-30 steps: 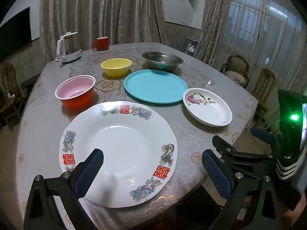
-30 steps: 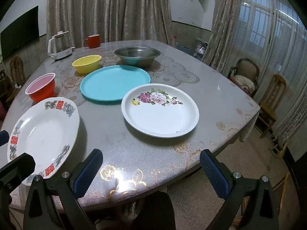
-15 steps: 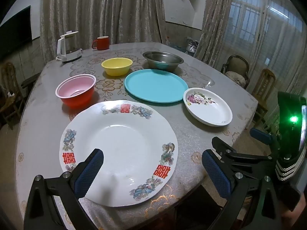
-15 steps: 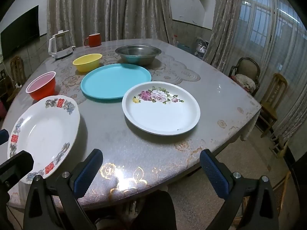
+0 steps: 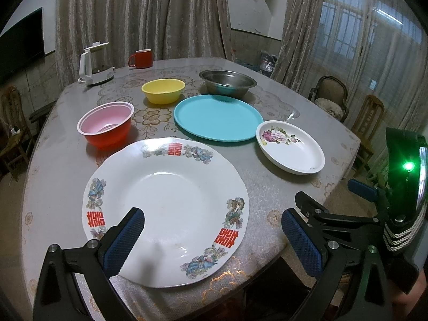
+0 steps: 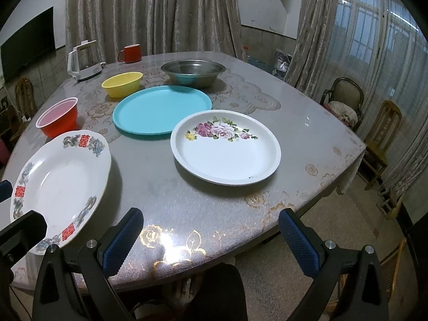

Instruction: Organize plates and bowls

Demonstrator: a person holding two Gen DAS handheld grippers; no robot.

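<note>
Barely moved: both tools (spread wide) perhaps nearer plates [image 5: 165, 206].

My table [image 5: 270, 187]: rounded, grey glossy cover with gold floral print. Directly on it, nearest me: big white plate with red characters [image 5: 165, 203]. Beside it to right, white rose plate [image 6: 226, 147]. Behind both, turquoise plate [image 5: 218, 117], centre. Red bowl, pink inside [image 5: 105, 125], to left. Farther back: yellow bowl [image 5: 163, 90], steel basin [image 5: 227, 83] just behind turquoise plate. Far edge: white kettle [image 5: 93, 64], red mug [image 5: 141, 58].
</note>
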